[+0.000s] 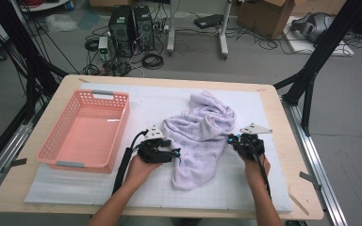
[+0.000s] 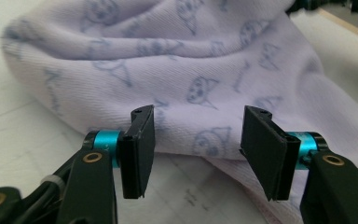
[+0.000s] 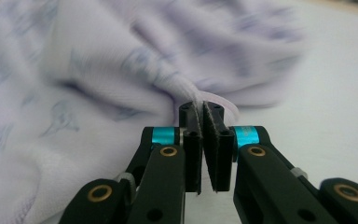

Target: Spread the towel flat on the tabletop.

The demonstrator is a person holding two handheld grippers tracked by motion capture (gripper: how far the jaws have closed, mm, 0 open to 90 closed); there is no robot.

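The lavender cloth is light, limp and non-fragile — grip at a hem fold: right gripper clamped there, left gripper spread, unloaded.

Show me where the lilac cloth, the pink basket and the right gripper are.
lilac cloth (image 1: pixel 202 136), high view, middle of the crumpled fabric.
pink basket (image 1: pixel 84 165), high view, near rim.
right gripper (image 3: pixel 203 122), right gripper view, between its fingertips, pinching a cloth edge.

My left gripper and right gripper are both matte black, with teal collars behind flat rectangular pads, brass-ringed pivot screws along the arms, white zip ties, a black cable trailing back, and a grey triangular plate on top. Forearms bare.
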